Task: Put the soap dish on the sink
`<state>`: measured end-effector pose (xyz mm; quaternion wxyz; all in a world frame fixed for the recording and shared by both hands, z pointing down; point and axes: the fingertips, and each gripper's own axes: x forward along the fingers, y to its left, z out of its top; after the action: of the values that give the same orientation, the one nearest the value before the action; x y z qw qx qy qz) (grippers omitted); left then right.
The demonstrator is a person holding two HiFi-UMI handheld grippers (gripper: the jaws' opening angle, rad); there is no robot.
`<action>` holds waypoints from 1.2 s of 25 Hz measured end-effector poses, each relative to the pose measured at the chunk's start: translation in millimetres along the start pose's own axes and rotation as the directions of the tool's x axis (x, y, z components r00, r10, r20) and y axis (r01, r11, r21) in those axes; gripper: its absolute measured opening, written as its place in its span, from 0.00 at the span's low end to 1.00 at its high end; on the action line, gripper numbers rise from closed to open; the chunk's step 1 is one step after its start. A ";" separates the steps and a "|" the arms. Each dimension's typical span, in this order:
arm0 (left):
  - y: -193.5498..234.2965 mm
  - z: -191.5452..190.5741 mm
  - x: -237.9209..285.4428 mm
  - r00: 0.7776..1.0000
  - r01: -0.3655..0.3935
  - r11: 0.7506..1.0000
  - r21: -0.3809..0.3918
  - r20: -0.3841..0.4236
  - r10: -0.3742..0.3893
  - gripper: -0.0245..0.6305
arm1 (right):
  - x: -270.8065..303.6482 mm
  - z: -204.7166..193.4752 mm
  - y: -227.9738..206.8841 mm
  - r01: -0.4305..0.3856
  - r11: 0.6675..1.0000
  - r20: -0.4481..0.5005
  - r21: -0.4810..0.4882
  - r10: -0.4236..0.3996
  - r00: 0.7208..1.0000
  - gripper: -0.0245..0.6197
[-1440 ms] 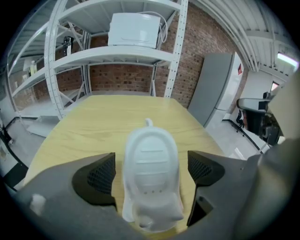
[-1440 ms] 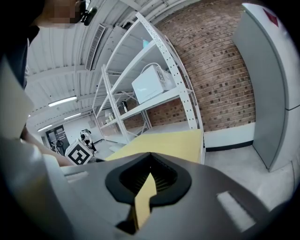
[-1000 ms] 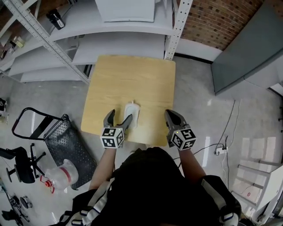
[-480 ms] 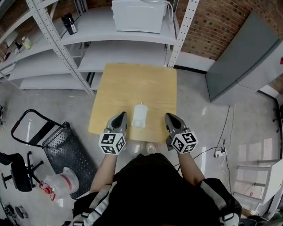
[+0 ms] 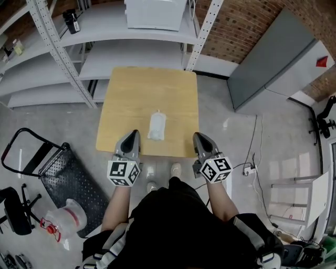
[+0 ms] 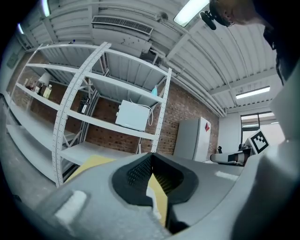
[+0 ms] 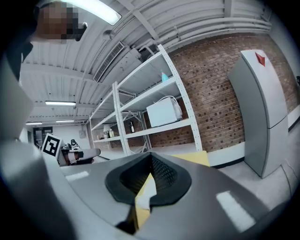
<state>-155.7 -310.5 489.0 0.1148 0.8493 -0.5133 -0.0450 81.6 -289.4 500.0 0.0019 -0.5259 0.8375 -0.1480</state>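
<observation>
The white soap dish [image 5: 156, 126] lies on the wooden table [image 5: 136, 89], near the middle of its front half. My left gripper [image 5: 132, 137] is shut with nothing in it and hovers over the table's near edge, left of the dish and apart from it. My right gripper [image 5: 200, 140] is also shut and empty, at the near right corner. In the left gripper view the left gripper [image 6: 152, 161] has its pads together, with table showing beneath. The right gripper view shows the right gripper [image 7: 151, 164] the same way.
A white metal shelving rack [image 5: 79, 47] stands behind the table, with a white appliance [image 5: 155, 13] on a shelf. A grey cabinet [image 5: 273, 58] is at the right. A black cart [image 5: 58, 168] and a plastic jug [image 5: 65, 215] sit on the floor at the left.
The left gripper's jaws, open beside the soap dish a second ago, have shut empty. Both grippers have risen and drawn back toward the table's near edge. The dish stays on the table.
</observation>
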 end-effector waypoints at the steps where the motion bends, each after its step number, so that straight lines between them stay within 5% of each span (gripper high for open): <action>1: 0.0 1.4 -4.1 1.000 -0.004 1.000 0.001 0.009 0.004 0.04 | -1.8 2.8 -0.2 -0.002 1.000 0.009 -0.005 0.003 1.000 0.05; 11: 13.9 19.8 -25.5 0.997 -0.061 0.998 0.032 0.058 0.059 0.04 | -5.0 21.9 -14.2 -0.065 0.997 0.057 -0.052 0.067 0.996 0.05; 30: -27.0 22.9 1.9 0.989 -0.110 0.993 0.041 0.100 0.105 0.04 | -0.6 42.1 -58.0 -0.150 0.987 0.082 -0.055 0.154 0.985 0.05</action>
<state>-136.0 -303.5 460.4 0.0722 0.8196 -0.5642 -0.0683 139.6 -322.6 474.2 0.0365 -0.4661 0.8778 -0.1045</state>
